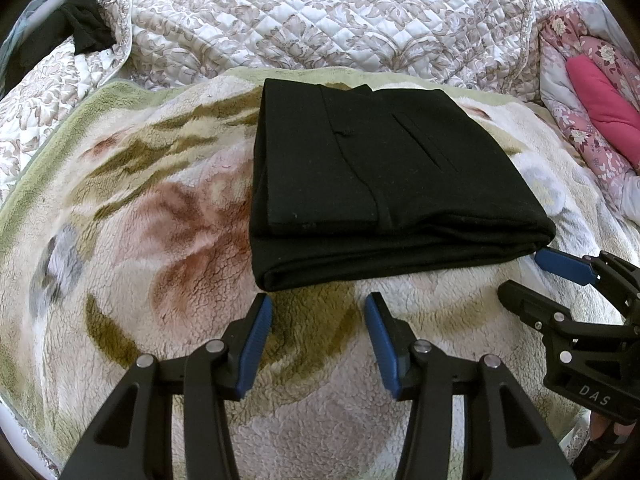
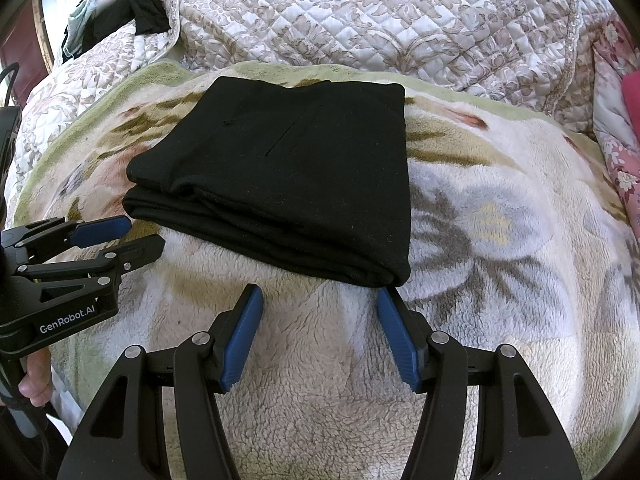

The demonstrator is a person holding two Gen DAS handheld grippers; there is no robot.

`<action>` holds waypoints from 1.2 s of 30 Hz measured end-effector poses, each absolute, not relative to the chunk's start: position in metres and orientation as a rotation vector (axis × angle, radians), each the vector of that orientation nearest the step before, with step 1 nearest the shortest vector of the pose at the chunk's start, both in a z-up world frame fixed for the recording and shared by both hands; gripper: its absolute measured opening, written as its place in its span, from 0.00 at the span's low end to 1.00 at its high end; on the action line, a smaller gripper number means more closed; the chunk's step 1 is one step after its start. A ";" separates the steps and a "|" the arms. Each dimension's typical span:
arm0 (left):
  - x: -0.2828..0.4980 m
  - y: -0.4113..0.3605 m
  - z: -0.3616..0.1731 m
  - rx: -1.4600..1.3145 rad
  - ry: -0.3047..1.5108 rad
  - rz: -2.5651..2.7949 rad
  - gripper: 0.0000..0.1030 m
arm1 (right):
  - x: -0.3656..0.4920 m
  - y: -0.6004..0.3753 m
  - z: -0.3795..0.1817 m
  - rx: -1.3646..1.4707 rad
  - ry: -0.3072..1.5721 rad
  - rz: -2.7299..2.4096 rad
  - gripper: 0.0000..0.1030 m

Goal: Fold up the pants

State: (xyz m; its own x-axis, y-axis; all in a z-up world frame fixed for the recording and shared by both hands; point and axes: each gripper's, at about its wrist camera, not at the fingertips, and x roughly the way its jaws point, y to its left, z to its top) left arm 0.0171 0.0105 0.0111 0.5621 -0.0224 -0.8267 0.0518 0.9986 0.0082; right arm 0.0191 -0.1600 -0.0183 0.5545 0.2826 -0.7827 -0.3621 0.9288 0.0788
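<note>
The black pants [image 1: 384, 180] lie folded into a flat rectangle of several layers on a fleece blanket; in the right wrist view the pants [image 2: 288, 176] sit just beyond my fingers. My left gripper [image 1: 318, 304] hovers open just short of the fold's near edge, nothing between its blue pads. My right gripper [image 2: 320, 298] is open too, its right pad close to the bundle's near right corner, with no cloth between the pads. Each gripper shows in the other's view: the right gripper [image 1: 524, 276] at the right edge, the left gripper [image 2: 144, 234] at the left.
A floral fleece blanket [image 1: 160, 240] covers the bed under the pants. A quilted beige bedspread [image 1: 320, 16] is bunched behind it. Dark clothes [image 1: 80, 28] are piled at the far left, and pink floral bedding [image 1: 592, 120] lies at the right. A hand [image 2: 34, 380] grips the left handle.
</note>
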 end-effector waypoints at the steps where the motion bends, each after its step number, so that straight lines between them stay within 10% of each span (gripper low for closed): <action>1: 0.017 0.011 0.011 0.033 0.973 -0.044 0.50 | 0.019 -0.160 -0.018 -0.095 0.907 0.381 0.58; 36: 0.015 0.013 0.011 0.022 0.972 -0.041 0.50 | 0.019 -0.160 -0.019 -0.097 0.905 0.379 0.58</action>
